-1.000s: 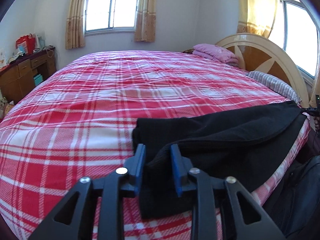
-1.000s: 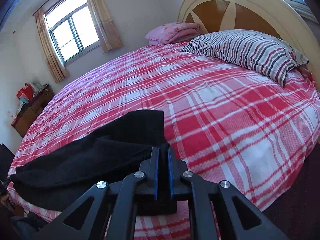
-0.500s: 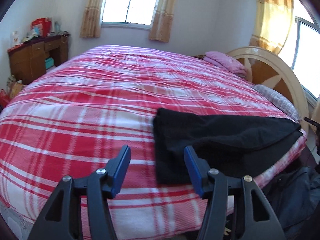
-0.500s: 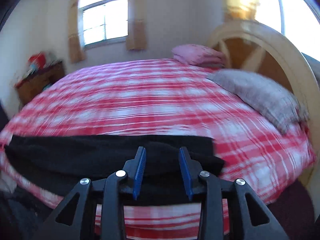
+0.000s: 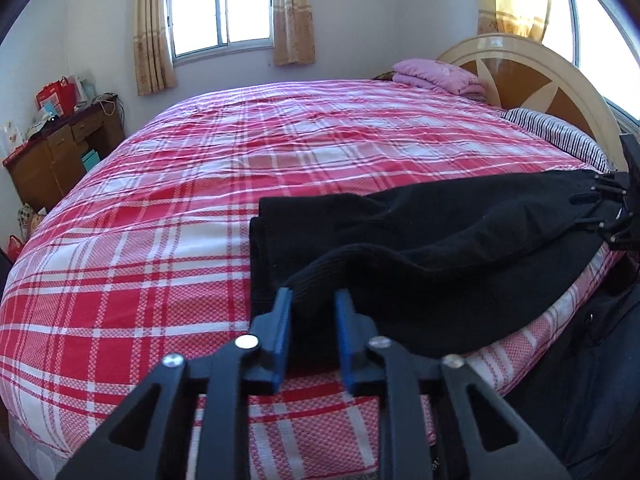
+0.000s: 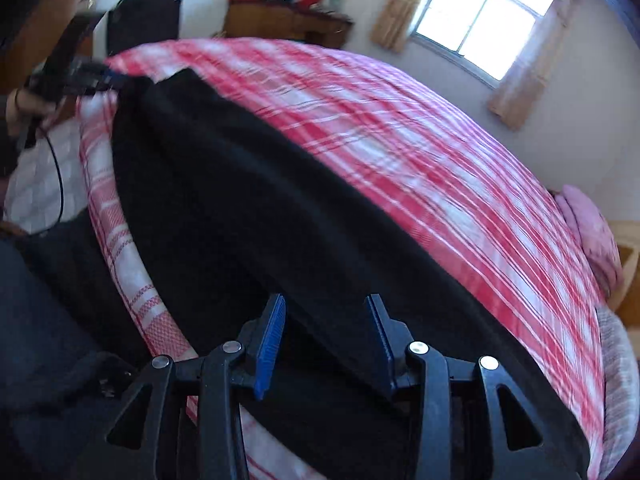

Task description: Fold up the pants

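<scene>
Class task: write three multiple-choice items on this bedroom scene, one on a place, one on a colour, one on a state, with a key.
1. Where do the black pants lie? A on a pillow; B along the near edge of the bedspread; C on the desk.
2. The bedspread is: A red-and-white plaid; B plain blue; C green striped.
3. The right gripper is: A shut on a pillow; B shut on a curtain; C open.
Key: B, they stretch along that edge; A, red and white checks; C, pads apart, just been opening, pinching no cloth.
</scene>
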### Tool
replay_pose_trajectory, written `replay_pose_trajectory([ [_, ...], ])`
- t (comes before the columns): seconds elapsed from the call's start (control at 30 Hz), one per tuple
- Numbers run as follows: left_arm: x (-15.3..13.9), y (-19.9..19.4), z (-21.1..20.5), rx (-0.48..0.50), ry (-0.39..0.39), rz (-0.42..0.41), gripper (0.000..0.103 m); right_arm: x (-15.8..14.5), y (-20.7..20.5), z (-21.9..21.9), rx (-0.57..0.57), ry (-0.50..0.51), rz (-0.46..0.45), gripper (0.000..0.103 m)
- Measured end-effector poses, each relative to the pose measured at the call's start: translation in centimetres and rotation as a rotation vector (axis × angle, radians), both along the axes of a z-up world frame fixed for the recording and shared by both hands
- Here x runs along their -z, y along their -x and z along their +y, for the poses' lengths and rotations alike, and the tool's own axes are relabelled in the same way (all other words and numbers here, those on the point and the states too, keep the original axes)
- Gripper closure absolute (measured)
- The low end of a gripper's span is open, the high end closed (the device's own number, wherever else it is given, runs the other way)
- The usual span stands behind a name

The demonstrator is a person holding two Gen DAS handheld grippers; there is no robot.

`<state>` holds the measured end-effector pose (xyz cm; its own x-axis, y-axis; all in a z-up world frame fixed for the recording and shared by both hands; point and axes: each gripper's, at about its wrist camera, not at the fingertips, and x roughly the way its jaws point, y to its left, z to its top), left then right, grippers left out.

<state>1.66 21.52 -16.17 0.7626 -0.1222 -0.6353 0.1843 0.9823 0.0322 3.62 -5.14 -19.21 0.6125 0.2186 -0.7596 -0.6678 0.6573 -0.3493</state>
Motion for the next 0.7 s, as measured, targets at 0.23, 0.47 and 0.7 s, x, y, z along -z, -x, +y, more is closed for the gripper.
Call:
replay_pose_trajectory([
  [0.23,-0.6,-0.6,-0.2,-0.037,-0.003,-0.036,0.091,1.9,-1.0,0.1,-0.012,0.104,-0.039,0.060],
  [0.47,-1.0,-1.2,0.9,-0.061,0.053,-0.054,0.094,-0.4,-1.1,-0.8,0.024,0.010,-0.034,0.100],
  [0.7,-1.8,0.0,1.5,-0.030,0.037,-0.108,0.094,-4.0,1.3,-1.9,-0.012,-0.069,-0.015,0.100],
])
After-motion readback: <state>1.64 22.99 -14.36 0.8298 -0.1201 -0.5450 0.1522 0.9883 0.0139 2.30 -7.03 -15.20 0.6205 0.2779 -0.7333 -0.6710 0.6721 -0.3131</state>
